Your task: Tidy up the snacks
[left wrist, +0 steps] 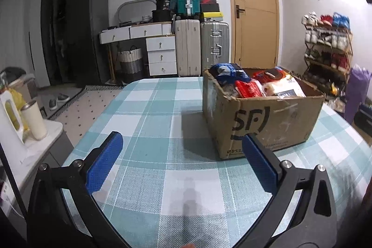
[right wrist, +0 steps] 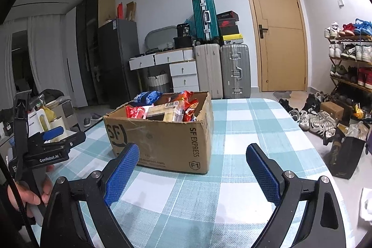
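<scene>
A brown cardboard box marked SF stands on the checked tablecloth, ahead and to the right of my left gripper. It also shows in the right wrist view, ahead and left of my right gripper. It is full of snack packs: a blue one, red ones and a pale one. Both grippers are open and empty, held low over the table short of the box. The left gripper's body shows at the left of the right wrist view.
A side stand with a cream tumbler lies off the table's left edge. Shoes and a dark bag lie on the floor to the right. Suitcases, drawers and a door stand behind.
</scene>
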### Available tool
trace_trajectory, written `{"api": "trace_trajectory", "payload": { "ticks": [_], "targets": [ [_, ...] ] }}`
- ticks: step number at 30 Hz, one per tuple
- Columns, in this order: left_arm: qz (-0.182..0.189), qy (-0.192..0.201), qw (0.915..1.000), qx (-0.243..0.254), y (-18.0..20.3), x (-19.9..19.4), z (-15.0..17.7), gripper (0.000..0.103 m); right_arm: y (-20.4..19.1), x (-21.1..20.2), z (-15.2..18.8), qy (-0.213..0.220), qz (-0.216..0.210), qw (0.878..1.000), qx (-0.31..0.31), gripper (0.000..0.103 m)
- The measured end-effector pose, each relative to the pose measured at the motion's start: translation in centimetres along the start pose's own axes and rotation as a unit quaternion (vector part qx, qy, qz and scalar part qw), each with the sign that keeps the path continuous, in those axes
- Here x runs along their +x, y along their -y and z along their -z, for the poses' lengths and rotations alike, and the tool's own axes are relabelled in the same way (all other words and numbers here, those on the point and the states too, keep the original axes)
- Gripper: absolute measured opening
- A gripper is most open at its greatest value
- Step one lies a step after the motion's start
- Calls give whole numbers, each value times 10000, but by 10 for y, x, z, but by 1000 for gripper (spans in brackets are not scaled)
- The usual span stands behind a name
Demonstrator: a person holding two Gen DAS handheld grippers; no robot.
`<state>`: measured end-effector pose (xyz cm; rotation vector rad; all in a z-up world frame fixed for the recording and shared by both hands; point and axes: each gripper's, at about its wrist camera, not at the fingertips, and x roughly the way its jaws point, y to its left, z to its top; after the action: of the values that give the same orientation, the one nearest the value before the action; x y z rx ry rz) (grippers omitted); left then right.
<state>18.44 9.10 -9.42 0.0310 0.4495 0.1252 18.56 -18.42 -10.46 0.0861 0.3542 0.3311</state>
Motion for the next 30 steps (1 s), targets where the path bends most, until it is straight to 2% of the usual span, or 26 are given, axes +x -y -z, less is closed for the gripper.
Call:
{"api": "trace_trajectory", "payload": {
  "ticks": [5, 17, 30],
  "targets": [
    [-65, 151, 9997, 193, 9, -2, 0, 102, -9, -1, 1, 38, 56, 9997, -217, 99],
    [-54, 541, 9984, -173, -4, -19, 1, 102, -17, -9, 4, 194, 53, 9987, -459, 101],
    [-64, 575, 9981, -229, -6, -17, 1, 102, -17, -9, 5, 198, 52, 9987, -459, 102]
  ]
}}
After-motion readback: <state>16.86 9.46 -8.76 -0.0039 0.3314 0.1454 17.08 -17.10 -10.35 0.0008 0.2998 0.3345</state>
